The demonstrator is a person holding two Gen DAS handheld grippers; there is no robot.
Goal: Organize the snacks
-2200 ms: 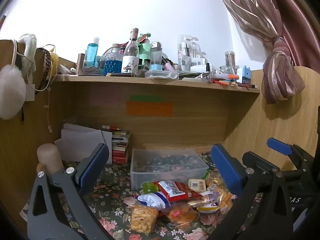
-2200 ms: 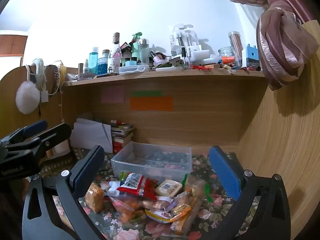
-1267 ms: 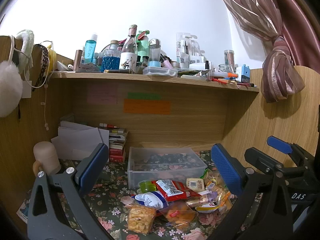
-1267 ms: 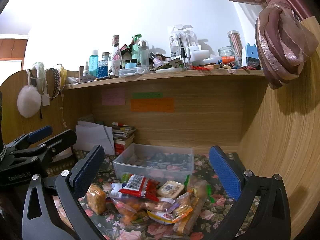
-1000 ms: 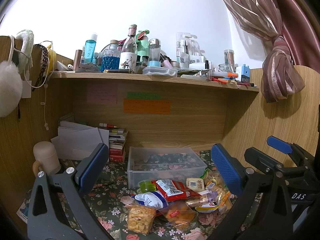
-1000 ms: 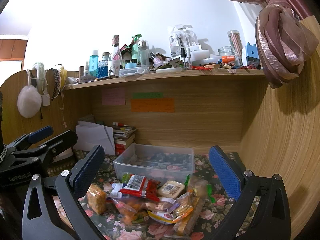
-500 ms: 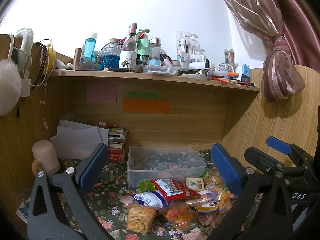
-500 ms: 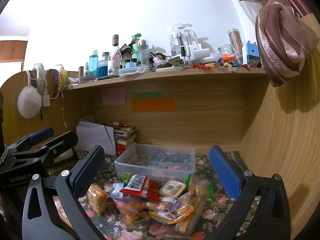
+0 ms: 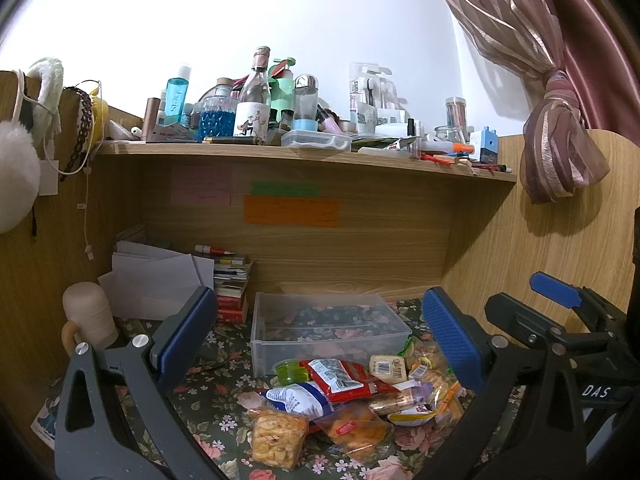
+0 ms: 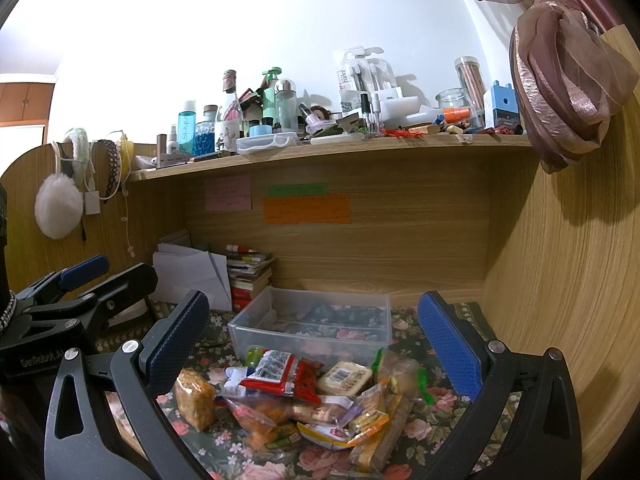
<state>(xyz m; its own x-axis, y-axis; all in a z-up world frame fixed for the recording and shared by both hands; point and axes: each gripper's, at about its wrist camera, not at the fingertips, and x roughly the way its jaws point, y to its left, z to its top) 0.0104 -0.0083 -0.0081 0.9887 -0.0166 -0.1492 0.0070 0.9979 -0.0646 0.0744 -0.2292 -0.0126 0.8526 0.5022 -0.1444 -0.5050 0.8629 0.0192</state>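
A pile of wrapped snacks lies on the flowered desk cloth, with a red packet on top and an orange cracker bag at its left edge. Just behind the pile stands a clear plastic box with nothing in it. My left gripper hangs open above the pile. My right gripper is open too, level with the box front. Each gripper shows at the edge of the other's view.
A stack of books and white envelopes sit at the back left, with a beige mug nearer. The shelf above is crowded with bottles. Wooden desk walls close in on the left, back and right.
Both grippers stay open and hover in almost the same place; the views only drift slightly. The snacks and the box have not moved.
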